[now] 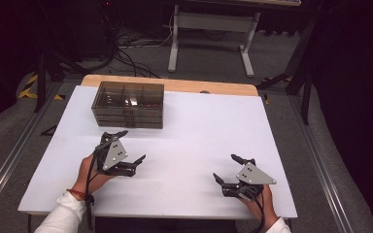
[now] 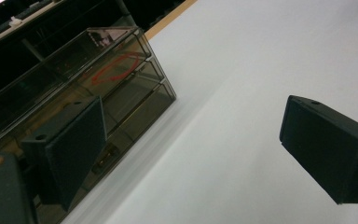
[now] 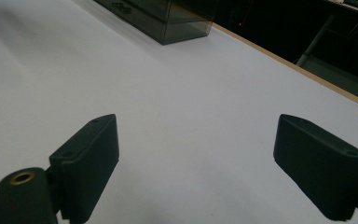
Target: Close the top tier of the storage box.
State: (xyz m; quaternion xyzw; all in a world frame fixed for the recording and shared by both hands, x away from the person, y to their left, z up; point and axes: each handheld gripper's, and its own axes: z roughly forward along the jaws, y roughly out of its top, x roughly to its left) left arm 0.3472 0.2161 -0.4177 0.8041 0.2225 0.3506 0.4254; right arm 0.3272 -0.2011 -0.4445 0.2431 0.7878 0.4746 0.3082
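A smoky transparent drawer box (image 1: 128, 104) stands at the back left of the white table top (image 1: 199, 126). In the left gripper view the same box (image 2: 88, 88) fills the left side, with a red loop visible inside one drawer. My left gripper (image 1: 131, 145) hovers just in front of the box, jaws spread wide and empty; it appears as two black pads (image 2: 74, 144) in its own view. My right gripper (image 1: 227, 168) rests near the front right of the table, open and empty, pointing toward the far box (image 3: 168, 16).
A wooden board edge (image 1: 175, 85) shows behind the white top. On the floor beyond stand a white desk frame (image 1: 209, 39) and loose cables (image 1: 131, 53). Metal rails (image 1: 9, 155) run along both sides of the table.
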